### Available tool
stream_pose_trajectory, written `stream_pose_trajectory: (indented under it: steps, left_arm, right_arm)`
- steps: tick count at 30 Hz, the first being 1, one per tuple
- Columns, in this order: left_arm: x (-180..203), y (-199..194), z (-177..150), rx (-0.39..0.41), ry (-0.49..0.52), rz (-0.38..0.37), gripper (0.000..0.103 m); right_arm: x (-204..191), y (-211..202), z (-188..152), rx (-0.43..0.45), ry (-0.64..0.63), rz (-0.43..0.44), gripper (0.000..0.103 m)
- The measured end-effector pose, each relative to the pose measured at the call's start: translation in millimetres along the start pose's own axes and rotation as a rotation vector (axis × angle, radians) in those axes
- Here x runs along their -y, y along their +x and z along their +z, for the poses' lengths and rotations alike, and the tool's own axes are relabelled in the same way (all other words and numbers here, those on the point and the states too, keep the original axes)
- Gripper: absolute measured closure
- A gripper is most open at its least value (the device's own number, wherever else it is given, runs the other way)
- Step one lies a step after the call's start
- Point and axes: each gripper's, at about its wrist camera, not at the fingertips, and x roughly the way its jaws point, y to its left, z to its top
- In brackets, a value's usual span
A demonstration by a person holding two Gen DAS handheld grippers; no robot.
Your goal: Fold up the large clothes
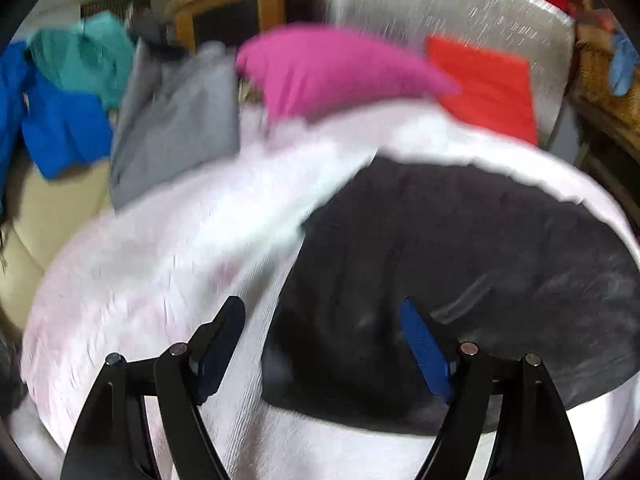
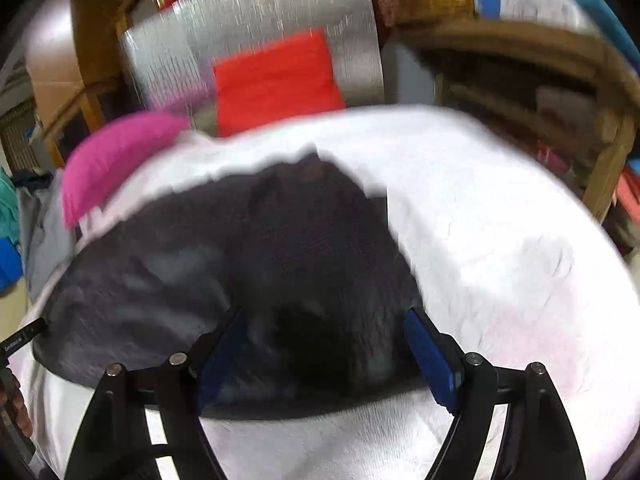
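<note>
While fingers (image 1: 424, 344) gape, dark garment (image 1: 460, 260) lies unheld.

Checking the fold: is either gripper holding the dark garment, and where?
Neither. The left gripper and right gripper are open above the dark garment.

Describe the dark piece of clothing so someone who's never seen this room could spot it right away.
Start at the wide white cloth that covers the work surface in front of both grippers. The dark grey garment lies on it near the front edge, in a compact, apparently folded shape. It is the only dark item on the white; the pink garment and the red folded cloth lie further back and are bright.
</note>
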Motion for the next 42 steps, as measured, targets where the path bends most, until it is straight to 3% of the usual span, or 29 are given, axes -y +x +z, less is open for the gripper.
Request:
stream_pose_trajectory:
  steps: [2,6,10,12,15,19,24,29,34,38,40,42]
  left_arm:
    - [19,-7,11,0.031,0.039,-0.033,0.022]
    - [73,6,27,0.016,0.117,-0.113,0.022]
    - [119,39,39,-0.013,0.2,-0.119,0.022]
    - [132,59,44,-0.044,0.213,-0.125,0.022]
    - [146,98,43,-0.168,0.224,-0.093,0.019]
    - [145,119,36,-0.205,0.207,-0.09,0.018]
    - [134,108,40,-0.222,0.189,-0.117,0.018]
    - [95,40,32,-0.076,0.14,-0.126,0.018]
    - [40,5,-5,-0.011,0.083,-0.042,0.018]
    - [1,15,-39,-0.119,-0.013,-0.004,0.018]
    - [-6,21,-44,-0.183,-0.063,-0.05,0.018]
    - [-10,14,-42,-0.211,-0.095,-0.068,0.018]
  right_arm:
    - [-17,0,17,0.011,-0.04,0.042,0.019]
    - [-46,38,38,-0.033,-0.097,0.074,0.019]
    - [-48,78,47,-0.098,-0.043,0.067,0.019]
    - [-44,98,50,-0.123,-0.044,0.031,0.019]
    - [-41,119,44,-0.167,-0.052,0.018,0.017]
    - [-39,129,40,-0.164,-0.058,0.02,0.015]
    - [-44,119,43,-0.167,-0.065,-0.001,0.016]
    - [-49,55,33,-0.055,-0.06,0.039,0.015]
    - [-55,17,1,-0.035,-0.093,0.052,0.015]
    - [-41,26,-29,-0.108,-0.054,0.026,0.015]
    - [-37,40,-34,-0.18,-0.057,0.016,0.011]
    - [-39,38,-27,-0.192,-0.067,0.023,0.008]
